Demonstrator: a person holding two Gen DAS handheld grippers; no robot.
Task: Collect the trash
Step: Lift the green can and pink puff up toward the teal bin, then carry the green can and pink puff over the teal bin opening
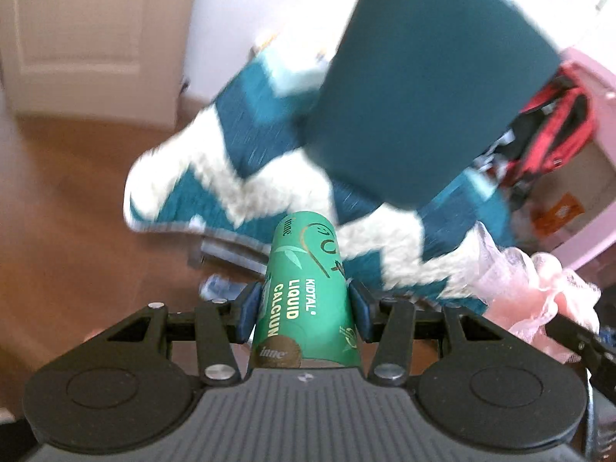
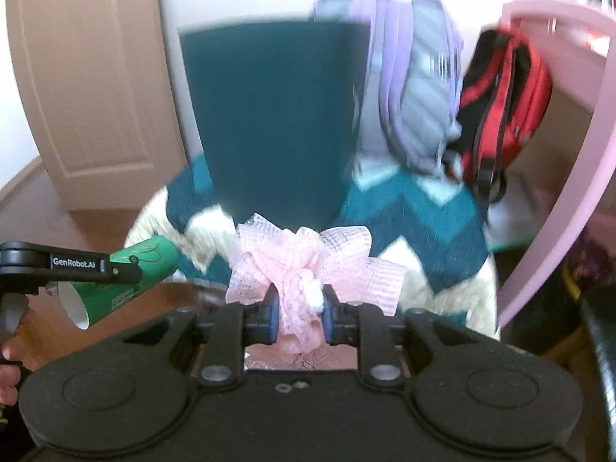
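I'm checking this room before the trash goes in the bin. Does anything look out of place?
Two backpacks, one lavender and one red and black, are slumped against each other on the chevron rug beside the teal bin. Nothing looks spilled or broken.

A home bedroom: backpacks (image 2: pixel 500 111), chevron rug (image 1: pixel 238 177), panelled door (image 2: pixel 88 88).

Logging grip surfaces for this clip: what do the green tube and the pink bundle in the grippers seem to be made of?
Green tube: likely cardboard with a smooth, slightly glossy printed wrap; the right wrist view shows a plain white inside at its open end. Pink bundle: looks like soft open-weave mesh or netting, matte and crumpled, with a visible grid of threads; possibly plastic net, fibre unclear.
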